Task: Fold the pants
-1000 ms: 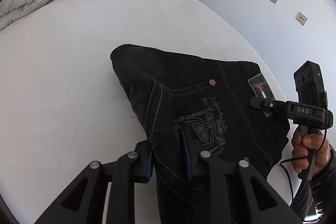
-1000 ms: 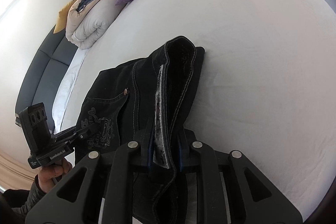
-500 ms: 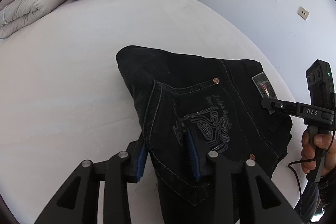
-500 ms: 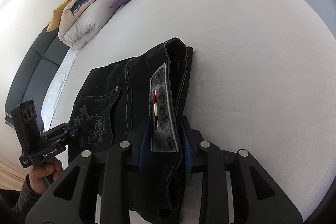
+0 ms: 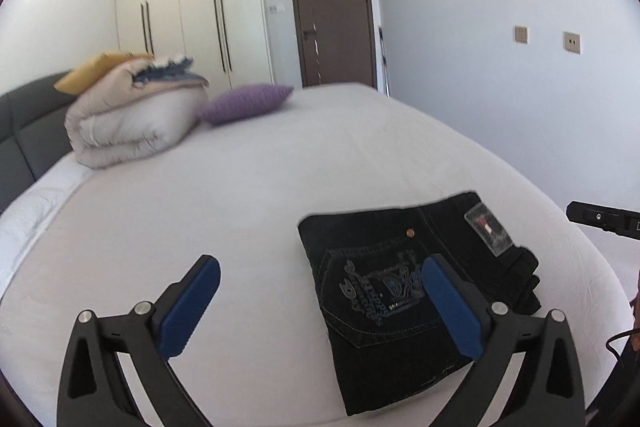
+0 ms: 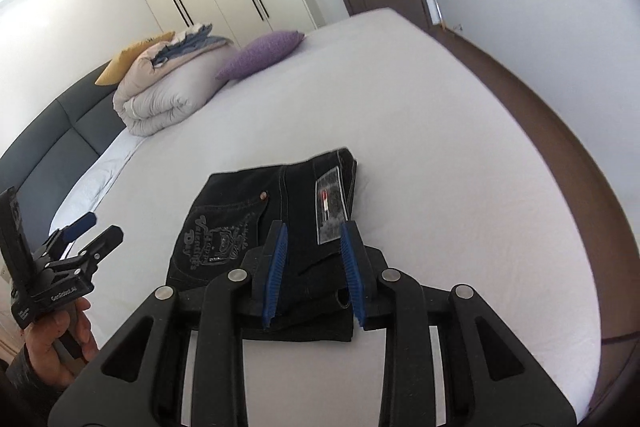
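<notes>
The black jeans (image 5: 404, 283) lie folded in a compact rectangle on the white bed (image 5: 280, 179), back pocket embroidery and waistband label facing up. They also show in the right wrist view (image 6: 276, 223). My left gripper (image 5: 320, 283) is wide open and empty, raised above the bed just left of the jeans. My right gripper (image 6: 314, 247) is open and empty, its blue pads (image 6: 280, 247) apart just above the near edge of the jeans. The left gripper also shows at the left of the right wrist view (image 6: 94, 227).
A rolled white duvet (image 5: 132, 119) with a yellow cushion and a purple pillow (image 5: 244, 103) sit at the head of the bed. Wardrobes and a brown door (image 5: 332, 15) stand behind. The bed's right edge drops to a brown floor (image 6: 540, 99).
Both grippers have let go of the jeans, opened and pulled back and up. The jeans now lie flat and folded on the bed.
</notes>
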Available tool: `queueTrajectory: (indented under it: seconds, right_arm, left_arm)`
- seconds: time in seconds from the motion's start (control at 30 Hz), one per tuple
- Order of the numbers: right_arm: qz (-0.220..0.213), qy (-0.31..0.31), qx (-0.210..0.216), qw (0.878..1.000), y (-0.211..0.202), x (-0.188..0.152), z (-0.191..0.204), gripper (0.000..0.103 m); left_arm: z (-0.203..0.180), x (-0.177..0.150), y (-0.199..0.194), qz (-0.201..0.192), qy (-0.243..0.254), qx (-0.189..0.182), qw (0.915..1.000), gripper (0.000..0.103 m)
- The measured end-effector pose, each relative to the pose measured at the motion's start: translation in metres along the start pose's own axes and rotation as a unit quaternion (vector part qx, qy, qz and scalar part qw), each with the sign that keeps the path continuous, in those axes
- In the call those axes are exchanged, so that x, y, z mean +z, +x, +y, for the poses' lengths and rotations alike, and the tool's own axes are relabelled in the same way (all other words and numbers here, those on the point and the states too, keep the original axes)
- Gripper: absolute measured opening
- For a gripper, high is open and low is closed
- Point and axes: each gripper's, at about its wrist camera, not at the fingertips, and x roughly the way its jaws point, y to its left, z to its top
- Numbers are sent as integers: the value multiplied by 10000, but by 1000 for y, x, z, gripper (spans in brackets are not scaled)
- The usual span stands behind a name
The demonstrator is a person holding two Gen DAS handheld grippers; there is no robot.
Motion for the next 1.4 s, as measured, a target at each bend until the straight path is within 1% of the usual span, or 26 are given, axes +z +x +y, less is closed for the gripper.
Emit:
queueTrajectory:
  seconds: [0.03, 0.07, 0.1, 0.13, 0.17, 0.2, 0.23, 0.27, 0.3, 0.33, 0.4, 0.43, 0.5, 0.57, 0.63, 0.73, 0.77, 0.87, 0.97, 1.1, 1.33, 1.4]
  right_arm:
    - [-213, -69, -26, 9997, -16, 0, 6, 33]
    - [-383, -105, -48, 9992, -30, 1, 10, 41]
    - [-600, -122, -85, 9981, -46, 0, 16, 62]
    - [-886, -129, -119, 9959, -64, -1, 21, 74]
    - [-1219, -167, -134, 9923, -83, -2, 26, 76]
    - [-1518, -235, -165, 9880, -100, -3, 32, 81]
    - [-1819, -326, -227, 9825, -116, -5, 38, 88]
    - [-2114, -413, -333, 9760, -132, -7, 44, 93]
    - [-2369, -483, -443, 9693, -146, -10, 49, 99]
    - [-2653, -551, -577, 9609, -162, -13, 56, 103]
    - [-2953, -662, -744, 9502, -184, -17, 67, 103]
    - [-2975, -742, -822, 9483, -193, -18, 73, 103]
    - [-2825, -914, -872, 9509, -203, -21, 82, 103]
    - [-2499, -1060, -846, 9587, -206, -27, 89, 103]
    - [-2106, -1089, -955, 9668, -203, -37, 92, 103]
    - [-1558, -1062, -980, 9772, -194, -59, 94, 103]
    - [-1395, -999, -1023, 9798, -189, -66, 91, 103]
    - [-1038, -728, -989, 9870, -179, -80, 81, 103]
    - [-851, -607, -1027, 9892, -172, -85, 76, 103]
    - [-744, -716, -1124, 9883, -163, -89, 77, 103]
    - [-510, -891, -1111, 9885, -149, -97, 85, 103]
    - [-462, -932, -1077, 9887, -145, -98, 86, 103]
  left_arm:
    - [2, 5, -12, -228, -28, 126, 9997, 103]
    - [1, 7, -29, -474, -61, 278, 9985, 103]
    - [1, 11, -43, -639, -79, 410, 9971, 103]
    - [0, 11, -56, -742, -89, 525, 9958, 103]
    - [-1, 10, -69, -823, -66, 726, 9939, 103]
    - [-3, 8, -81, -863, -31, 956, 9917, 103]
    - [-5, 7, -91, -870, -23, 1148, 9896, 103]
    - [-5, 6, -101, -850, -48, 1201, 9891, 103]
    - [-4, 5, -108, -811, -99, 1134, 9902, 103]
    - [-3, 6, -115, -775, -186, 1054, 9912, 103]
    - [-2, 4, -126, -719, -369, 1139, 9902, 103]
    - [0, 2, -128, -662, -490, 1197, 9894, 103]
    - [1, -1, -130, -463, -622, 1272, 9888, 103]
    - [-1, -8, -124, -132, -545, 1336, 9895, 103]
    - [-3, -19, -122, 15, -576, 1247, 9905, 103]
    - [-5, -38, -116, 363, -730, 1117, 9904, 103]
    - [-9, -48, -121, 459, -768, 1073, 9902, 103]
    - [-18, -65, -119, 744, -771, 1037, 9888, 103]
    - [-24, -75, -117, 893, -788, 954, 9883, 103]
    - [-24, -80, -116, 997, -848, 865, 9876, 103]
    - [-16, -92, -111, 1250, -1014, 759, 9840, 103]
    - [-17, -92, -111, 1244, -989, 755, 9844, 103]
